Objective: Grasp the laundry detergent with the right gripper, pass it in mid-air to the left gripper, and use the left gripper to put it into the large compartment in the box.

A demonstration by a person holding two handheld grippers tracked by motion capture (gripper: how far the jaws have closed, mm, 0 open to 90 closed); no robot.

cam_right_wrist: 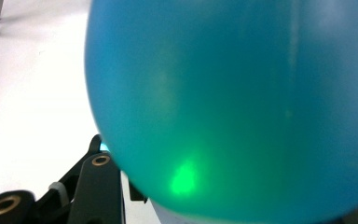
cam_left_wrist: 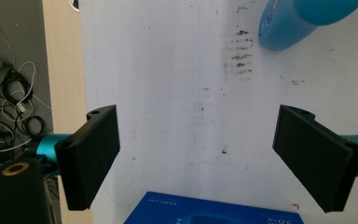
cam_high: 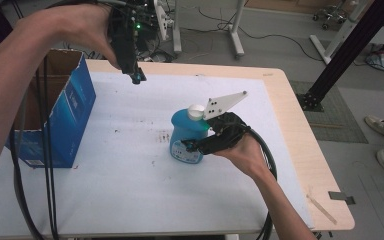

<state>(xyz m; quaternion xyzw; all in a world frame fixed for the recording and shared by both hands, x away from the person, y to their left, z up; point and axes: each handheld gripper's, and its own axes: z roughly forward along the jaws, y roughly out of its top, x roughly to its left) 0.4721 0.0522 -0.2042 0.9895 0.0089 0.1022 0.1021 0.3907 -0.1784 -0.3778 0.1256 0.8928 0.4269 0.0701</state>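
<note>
The right gripper (cam_high: 200, 144) squeezes the round blue plastic bottle (cam_high: 184, 131); next, the wide-open left gripper (cam_high: 136, 76), hanging behind it, should come down.

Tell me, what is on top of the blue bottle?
A white round cap sits on the blue bottle. The grey plate of the right gripper covers part of the cap, so its far side is hidden.

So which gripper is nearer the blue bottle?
Right. The right gripper is clamped on the blue bottle; the left gripper hangs open, apart from it, up near the blue box.
</note>
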